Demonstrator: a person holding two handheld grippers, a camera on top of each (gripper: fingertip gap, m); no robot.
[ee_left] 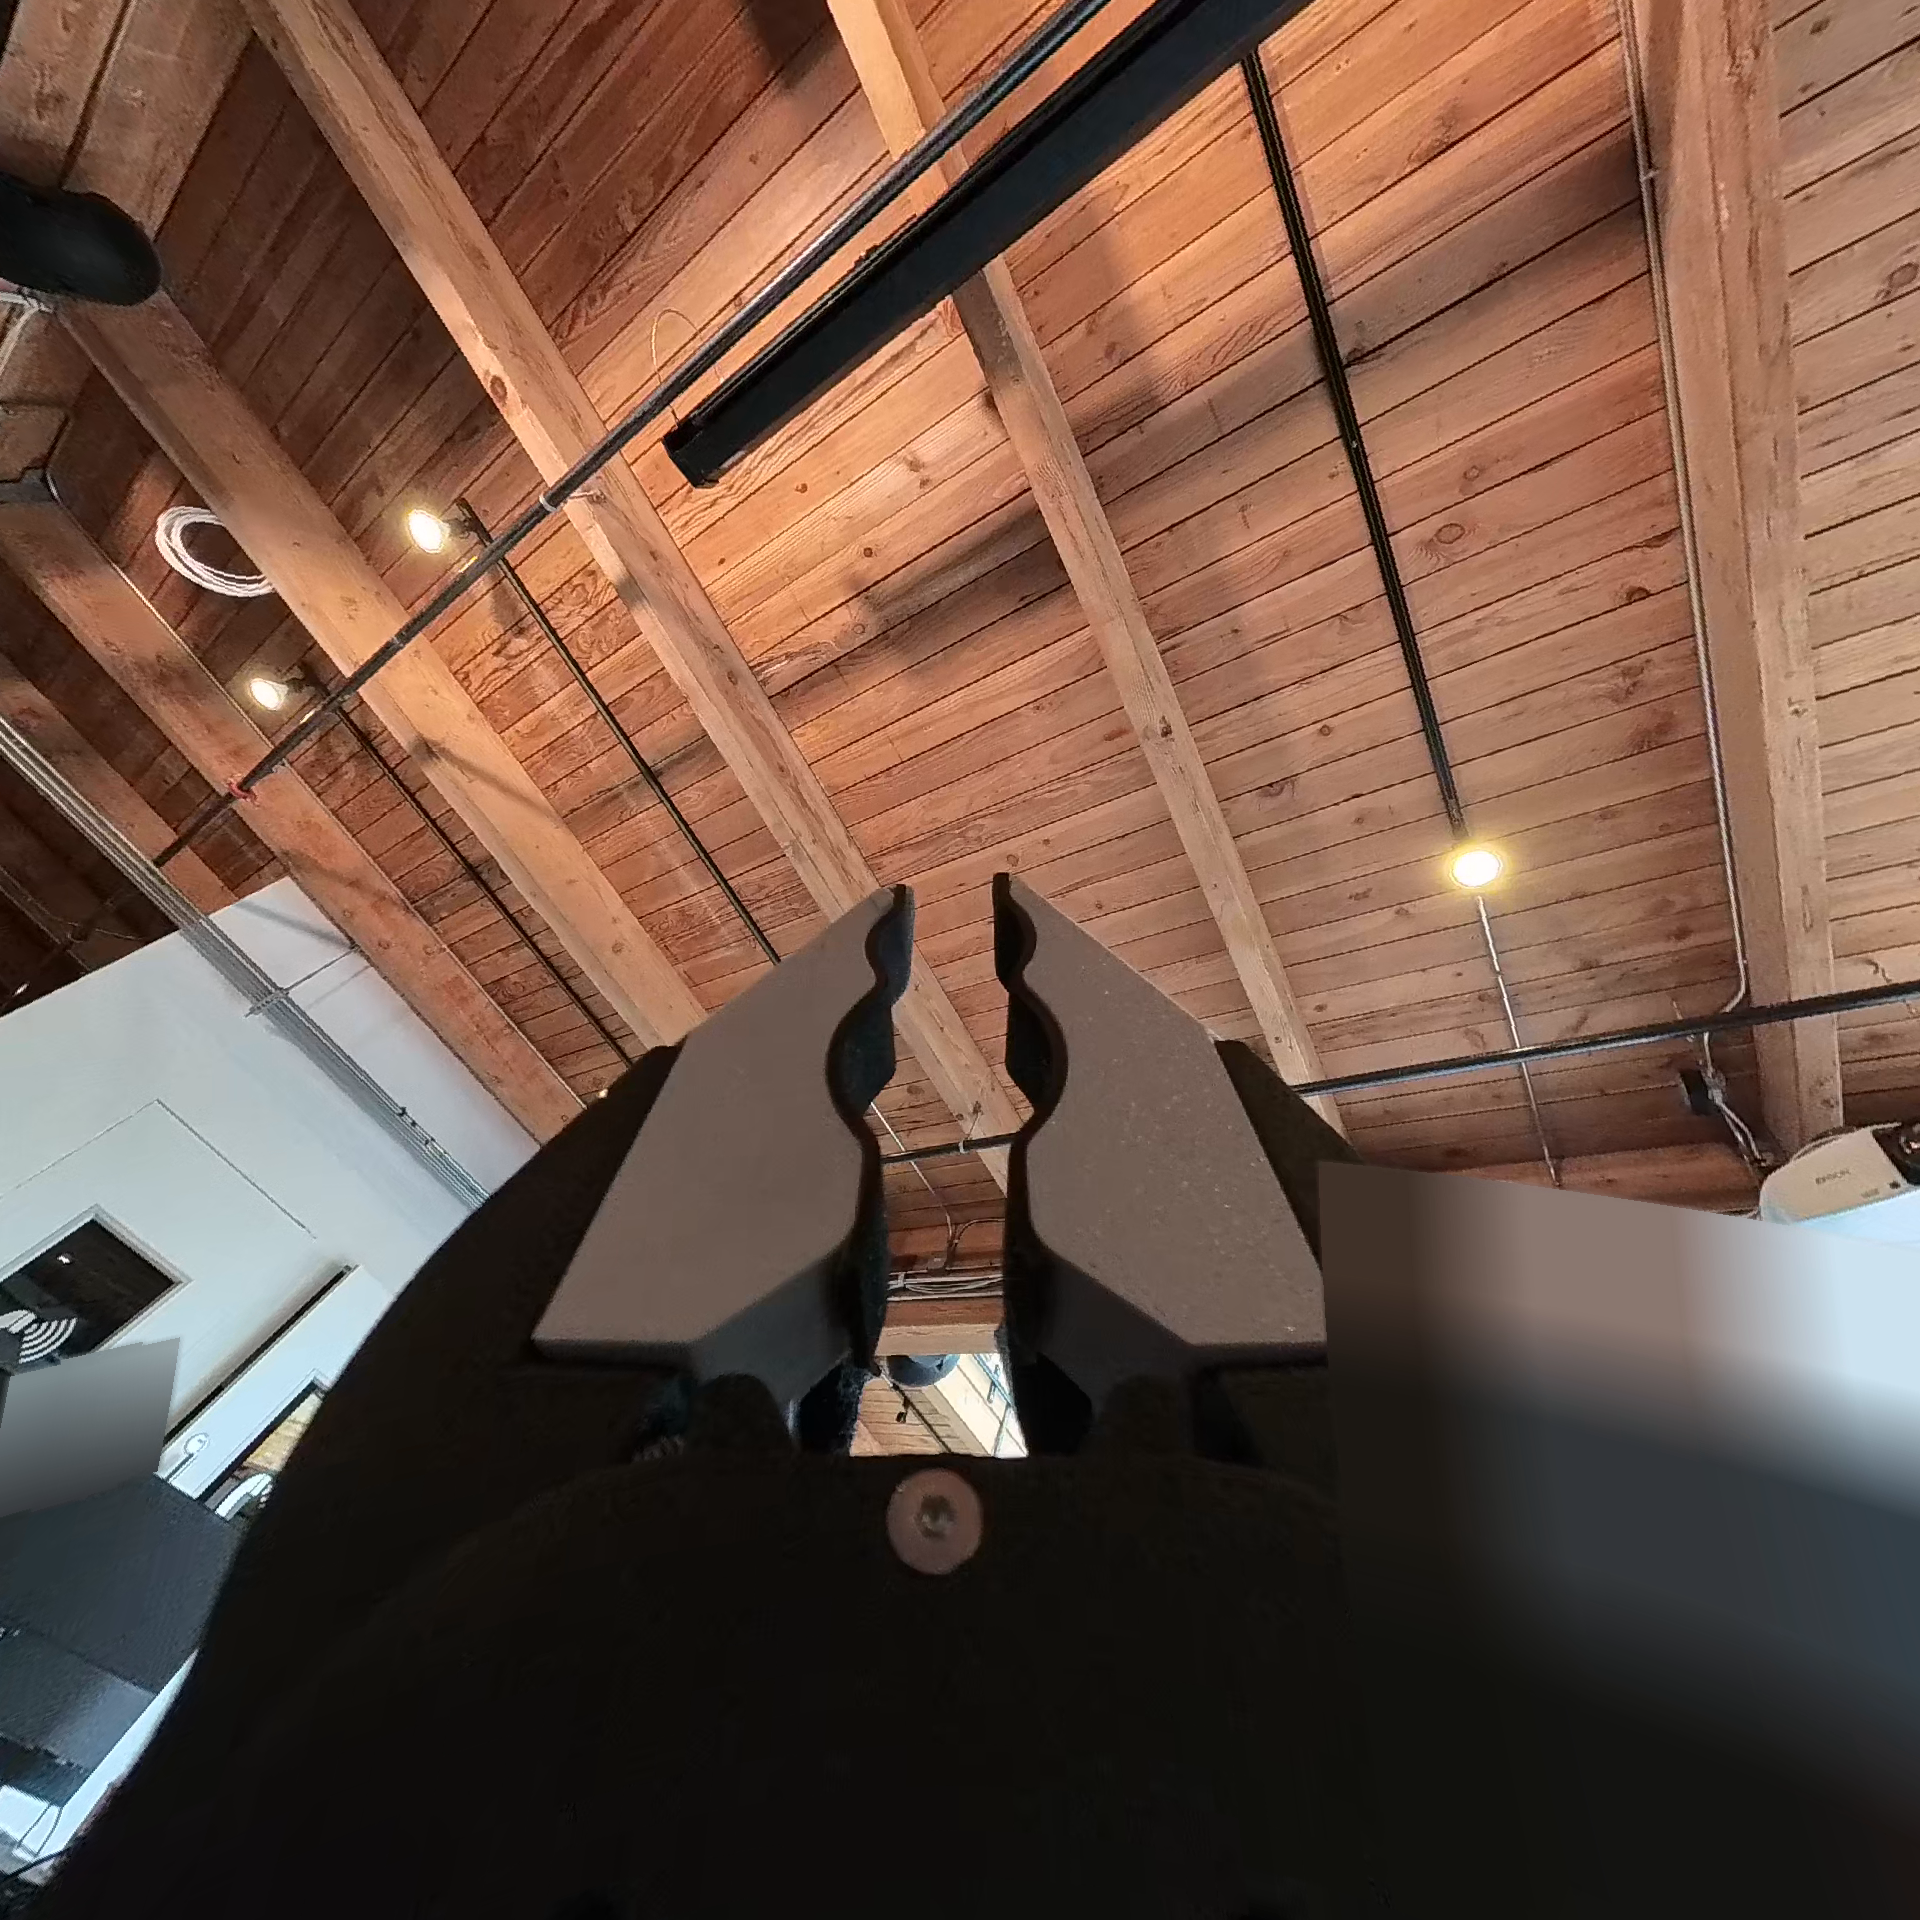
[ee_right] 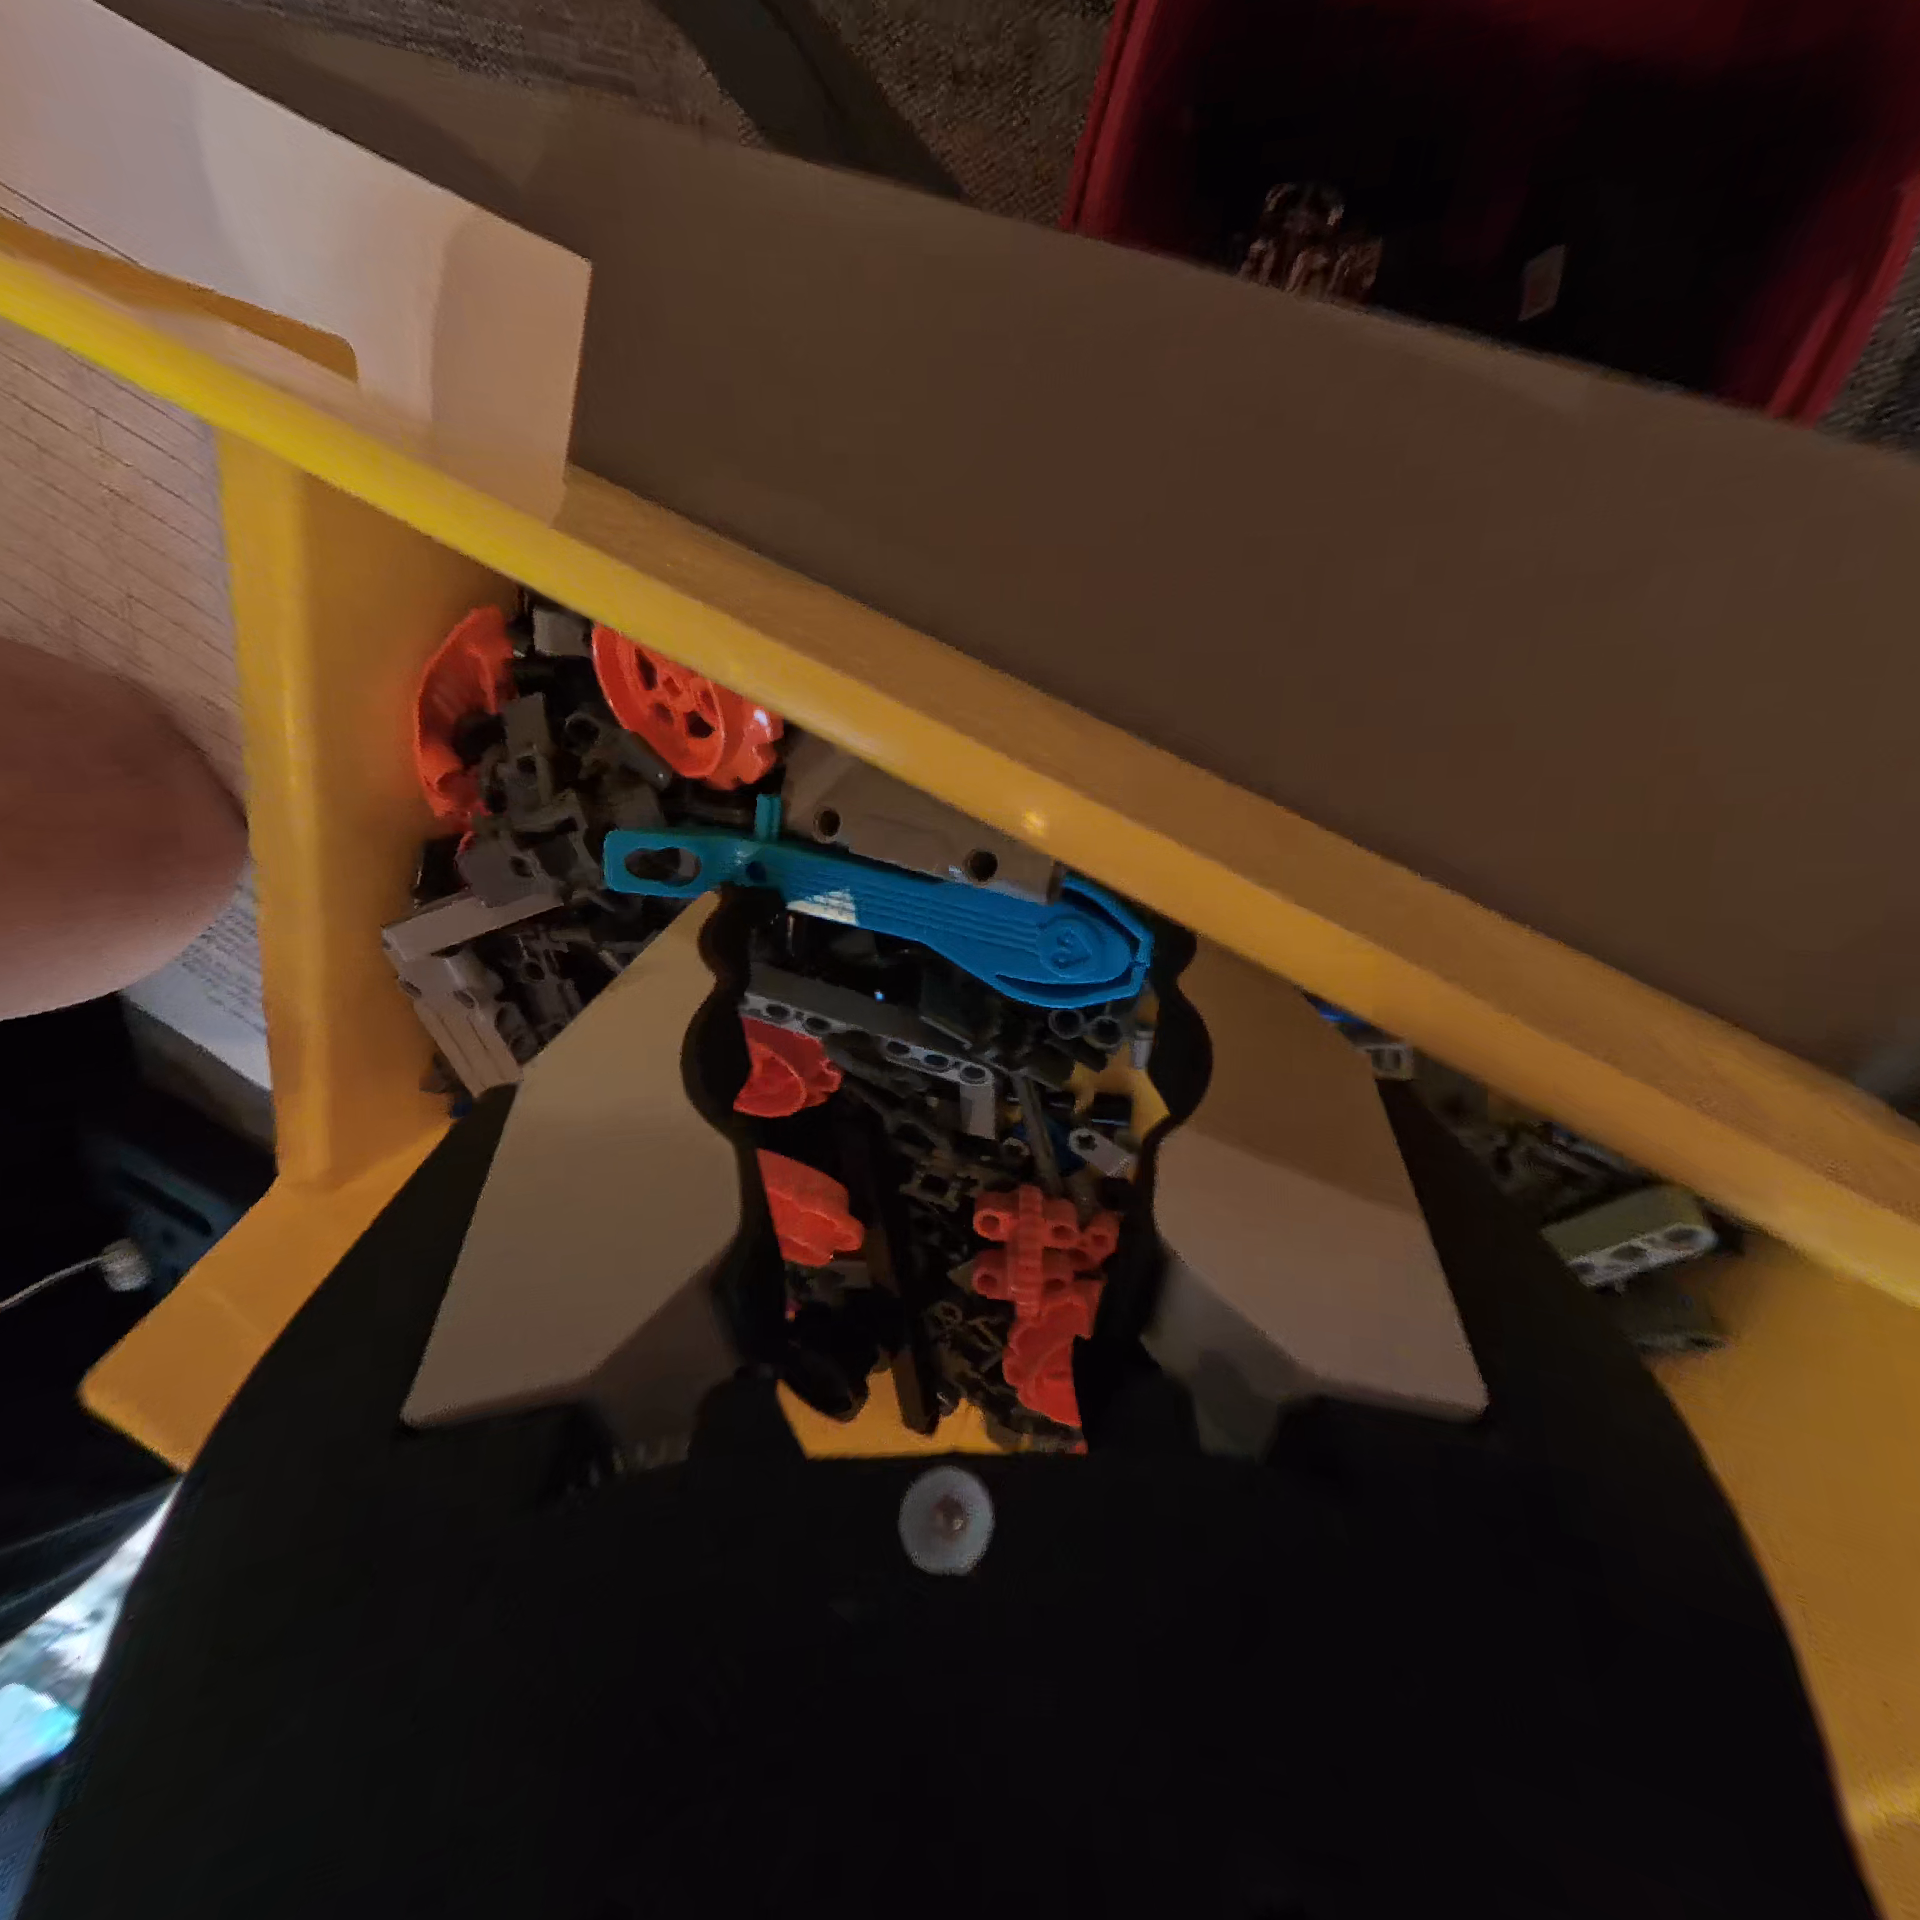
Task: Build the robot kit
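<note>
My left gripper (ee_left: 948, 896) points up at a wooden plank ceiling (ee_left: 1091, 623). Its grey fingers stand a narrow gap apart and hold nothing. My right gripper (ee_right: 945, 935) is open wide and reaches into a yellow bin (ee_right: 935, 753) filled with several small construction-toy parts in grey, black and orange. A blue flat tool (ee_right: 935, 914) lies across the pile just at the fingertips, not gripped. An orange wheel (ee_right: 675, 707) lies further in, to the left. Orange gear-like parts (ee_right: 1039, 1278) show between the fingers.
A grey panel (ee_right: 1195, 468) lies over the bin's far rim. A dark red container (ee_right: 1558, 156) stands beyond it on carpet. A person's finger (ee_right: 94, 831) and a sheet of paper (ee_right: 94, 499) are at the left. Overhead are a black rail fixture (ee_left: 935, 260), spotlights (ee_left: 1473, 865) and a white projector (ee_left: 1849, 1174). The grippers' ends are close to 45 cm from one another.
</note>
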